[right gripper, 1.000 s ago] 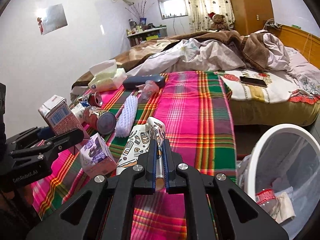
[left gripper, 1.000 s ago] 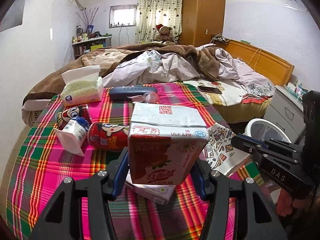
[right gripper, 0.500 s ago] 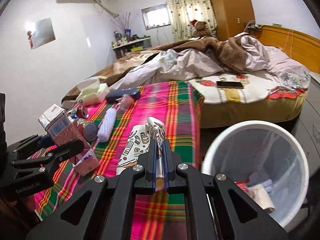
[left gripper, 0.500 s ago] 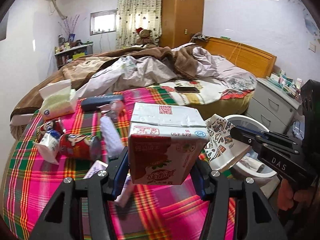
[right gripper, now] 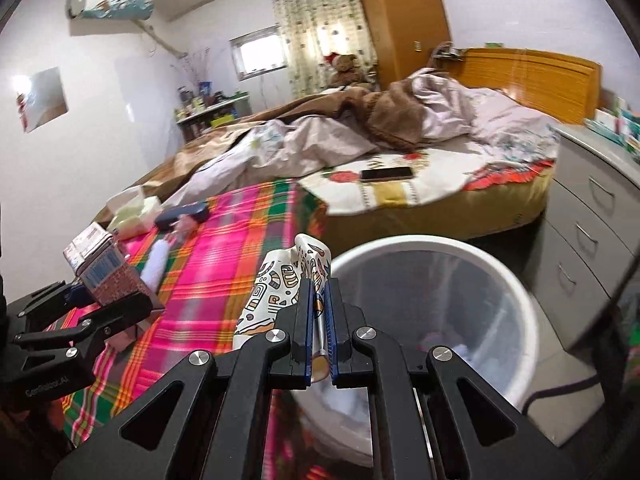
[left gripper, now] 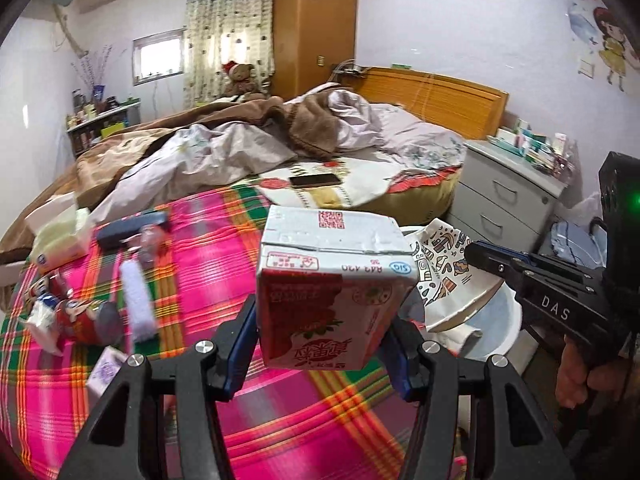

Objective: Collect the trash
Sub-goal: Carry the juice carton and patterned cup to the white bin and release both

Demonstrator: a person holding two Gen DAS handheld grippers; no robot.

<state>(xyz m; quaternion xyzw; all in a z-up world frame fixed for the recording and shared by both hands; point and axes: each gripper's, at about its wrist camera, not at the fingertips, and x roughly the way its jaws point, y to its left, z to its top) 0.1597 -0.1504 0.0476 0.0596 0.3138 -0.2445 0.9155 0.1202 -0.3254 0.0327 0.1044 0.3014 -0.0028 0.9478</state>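
The left gripper [left gripper: 324,344] has its two fingers [left gripper: 240,344] clamped on the sides of one red-and-white drink carton [left gripper: 332,296], held up off the plaid blanket [left gripper: 208,248]. The right gripper [right gripper: 319,320] has its fingers [right gripper: 306,312] pressed nearly together, pinching one flattened paper cup [right gripper: 280,284] printed with doodles. In the left wrist view that cup [left gripper: 444,276] hangs over the near rim of the one white trash bin [left gripper: 504,320]; in the right wrist view the bin [right gripper: 520,304] lies just beside and to the right of the pinched cup, with a few pale scraps at its bottom, too blurred to name. A hand [left gripper: 576,380] grips the right gripper's handle at the right edge.

Still lying on the blanket: one small purple carton [left gripper: 102,370] nearest, one red can [left gripper: 88,322] on its side, one white crumpled pack [left gripper: 42,316] touching it, another can [left gripper: 44,284] partly hidden behind, and one white brush [left gripper: 136,296] just right of the red can. Farther on lie one small clear bottle [left gripper: 150,236], one dark blue case [left gripper: 128,228] and one tissue pack [left gripper: 60,236].

Beyond the blanket, one phone [left gripper: 316,180] rests on the bed [left gripper: 360,196], with rumpled covers [left gripper: 224,148] behind it. One grey drawer unit [left gripper: 504,200] stands to the right of the bed. One teddy bear [left gripper: 240,78] sits by the curtain, next to one wooden wardrobe [left gripper: 316,28].
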